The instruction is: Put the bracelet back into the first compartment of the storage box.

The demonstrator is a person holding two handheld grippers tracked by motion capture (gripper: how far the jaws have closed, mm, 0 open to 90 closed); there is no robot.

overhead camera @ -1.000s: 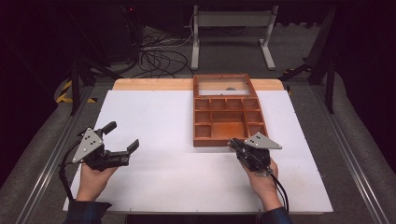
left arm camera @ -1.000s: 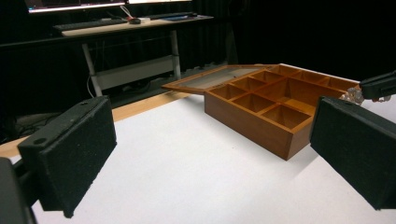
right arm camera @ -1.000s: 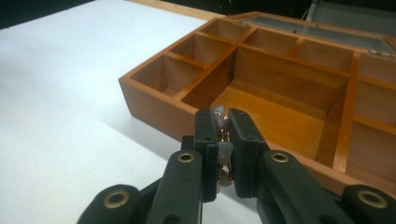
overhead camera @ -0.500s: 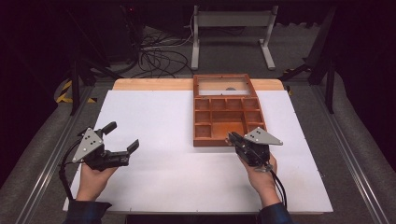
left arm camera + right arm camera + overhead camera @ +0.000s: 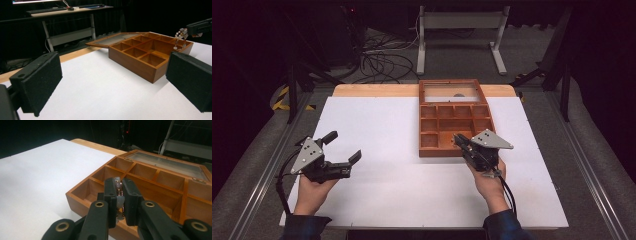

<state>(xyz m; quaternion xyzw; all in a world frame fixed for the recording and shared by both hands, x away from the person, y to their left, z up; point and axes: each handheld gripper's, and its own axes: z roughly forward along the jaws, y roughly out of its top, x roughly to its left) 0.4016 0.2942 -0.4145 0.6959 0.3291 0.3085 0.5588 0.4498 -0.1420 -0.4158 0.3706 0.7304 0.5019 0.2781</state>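
Beaded bracelet, small pale round beads, hangs clamped in right gripper above the near edge of the partitioned wooden box. Left gripper is wide, holding nothing.

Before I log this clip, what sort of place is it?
Probably a lab or recording studio rather than a home: a white table ringed by dark drapes, loose cables on the floor behind, and a desk with a keyboard in the background.
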